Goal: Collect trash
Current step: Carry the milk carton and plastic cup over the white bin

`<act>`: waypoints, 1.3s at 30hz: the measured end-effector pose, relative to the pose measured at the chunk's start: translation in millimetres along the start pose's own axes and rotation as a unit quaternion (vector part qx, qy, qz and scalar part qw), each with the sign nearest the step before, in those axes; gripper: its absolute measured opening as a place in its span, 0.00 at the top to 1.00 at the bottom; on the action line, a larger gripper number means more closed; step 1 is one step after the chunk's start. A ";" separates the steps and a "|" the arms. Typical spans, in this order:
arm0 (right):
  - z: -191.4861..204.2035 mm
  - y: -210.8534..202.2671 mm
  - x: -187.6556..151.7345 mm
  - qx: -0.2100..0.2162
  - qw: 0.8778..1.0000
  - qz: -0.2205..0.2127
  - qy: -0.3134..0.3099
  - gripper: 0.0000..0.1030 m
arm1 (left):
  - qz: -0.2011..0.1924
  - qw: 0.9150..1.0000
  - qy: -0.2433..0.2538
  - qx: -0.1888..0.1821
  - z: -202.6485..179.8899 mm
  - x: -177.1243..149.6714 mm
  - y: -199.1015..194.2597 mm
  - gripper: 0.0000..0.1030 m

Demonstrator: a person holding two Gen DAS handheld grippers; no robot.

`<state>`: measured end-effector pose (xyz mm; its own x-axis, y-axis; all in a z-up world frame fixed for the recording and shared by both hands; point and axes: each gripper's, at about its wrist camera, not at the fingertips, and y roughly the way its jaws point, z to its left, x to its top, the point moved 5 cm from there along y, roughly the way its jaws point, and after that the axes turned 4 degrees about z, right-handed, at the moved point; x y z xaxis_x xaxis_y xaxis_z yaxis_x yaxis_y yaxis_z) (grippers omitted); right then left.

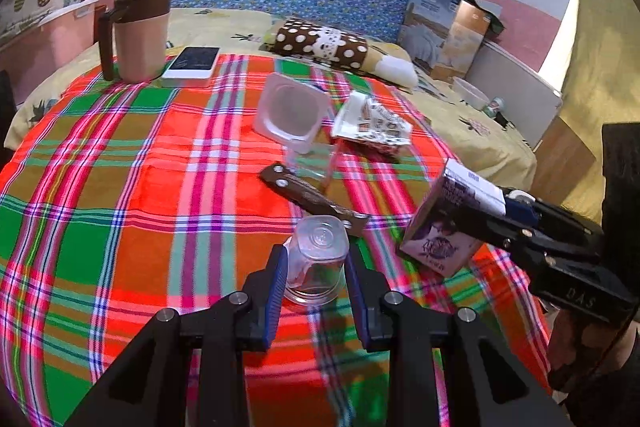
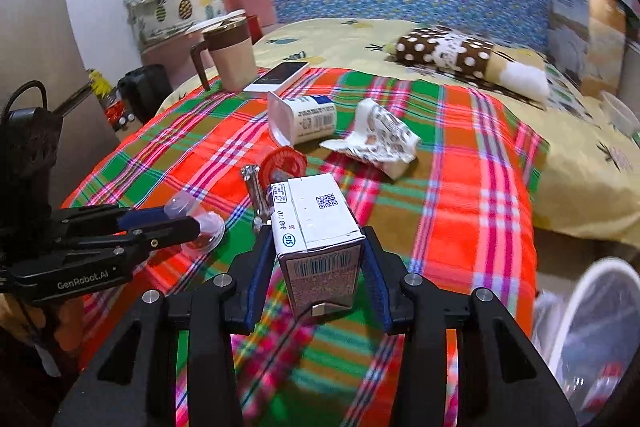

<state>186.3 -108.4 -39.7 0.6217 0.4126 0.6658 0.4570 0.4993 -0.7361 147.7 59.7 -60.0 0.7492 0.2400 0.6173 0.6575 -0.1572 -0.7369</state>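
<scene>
My left gripper (image 1: 316, 263) is shut on a small clear plastic cup (image 1: 316, 259), upside down, just above the plaid cloth; it also shows in the right wrist view (image 2: 192, 223). My right gripper (image 2: 318, 247) is shut on a small drink carton (image 2: 316, 235), which also shows in the left wrist view (image 1: 448, 219). On the cloth lie a white yogurt cup (image 2: 302, 121) on its side, a crumpled printed wrapper (image 2: 380, 139), a red lid (image 2: 284, 163) and a folding knife (image 1: 312, 201).
A lined white trash bin (image 2: 592, 339) stands low at the right beside the bed. A brown lidded mug (image 1: 138, 31) and a white phone box (image 1: 192, 61) stand at the cloth's far left. A polka-dot pillow (image 1: 320, 41) lies behind.
</scene>
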 end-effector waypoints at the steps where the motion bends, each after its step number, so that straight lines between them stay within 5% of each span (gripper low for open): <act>1: -1.4 -2.6 -1.3 -0.001 1.000 -0.002 0.005 0.57 | -0.001 1.000 0.003 -0.003 -4.4 -1.0 -2.1 0.71; 27: -36.0 -61.0 -32.6 -0.039 0.994 -0.061 0.077 0.57 | 0.002 0.996 0.071 -0.055 -101.2 -18.9 -18.3 0.71; 39: -93.0 -97.6 -53.3 -0.098 0.983 -0.085 0.129 0.57 | 0.014 0.987 0.127 -0.095 -170.5 -13.5 2.8 0.72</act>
<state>167.7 -250.0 -14.7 0.6548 0.1163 0.7468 0.6664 0.3772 -0.6431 153.1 -107.3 -23.4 0.7468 -0.0114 0.6650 0.6218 -0.3429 -0.7041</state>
